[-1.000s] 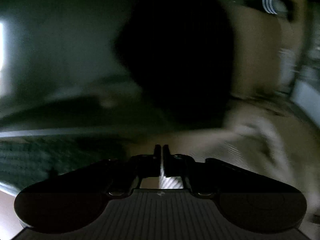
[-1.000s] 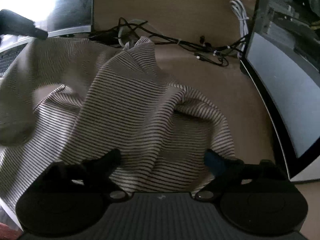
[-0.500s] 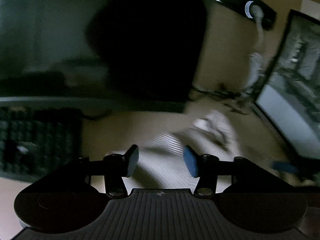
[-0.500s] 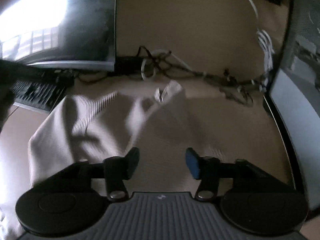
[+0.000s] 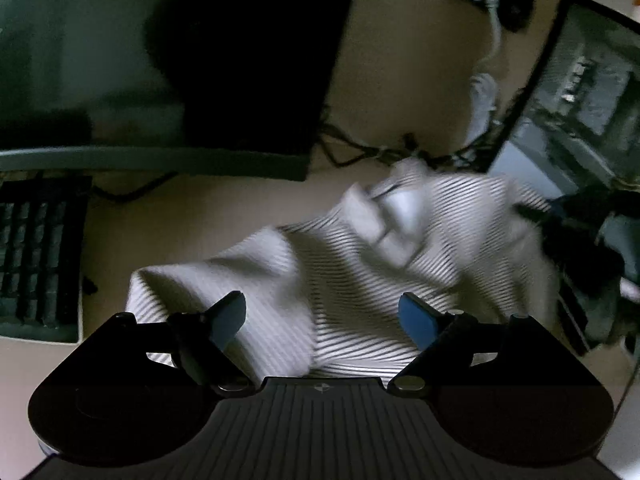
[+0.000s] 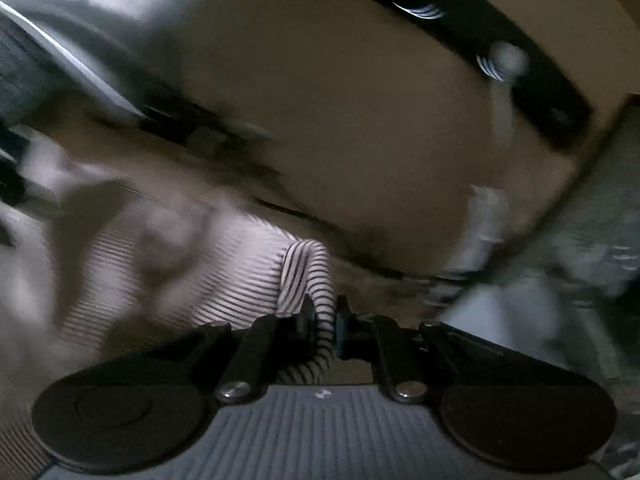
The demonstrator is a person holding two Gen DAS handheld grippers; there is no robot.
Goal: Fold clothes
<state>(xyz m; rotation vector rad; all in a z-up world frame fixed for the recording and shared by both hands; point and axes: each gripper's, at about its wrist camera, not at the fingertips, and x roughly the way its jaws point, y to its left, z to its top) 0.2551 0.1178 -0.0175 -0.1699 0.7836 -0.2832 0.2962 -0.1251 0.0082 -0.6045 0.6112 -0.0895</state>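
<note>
A white shirt with thin dark stripes (image 5: 320,280) lies crumpled on the tan desk. My left gripper (image 5: 322,316) is open, its blue-padded fingers spread just above the near part of the shirt, holding nothing. My right gripper (image 6: 323,320) is shut on a fold of the striped shirt (image 6: 308,280), which passes between its fingers. The rest of the shirt trails off to the left in the right wrist view, blurred. The right gripper also shows at the far right of the left wrist view (image 5: 576,220), at the shirt's far edge.
A dark monitor (image 5: 200,60) stands at the back left with a keyboard (image 5: 36,252) below it. A second monitor (image 5: 580,92) stands at the right. Tangled cables (image 5: 380,152) lie at the back of the desk. A black power strip (image 6: 460,40) hangs on the wall.
My left gripper went from shut to open and now hovers over the shirt. My right gripper went from open to shut on a fold of the shirt and has swung, blurring its view.
</note>
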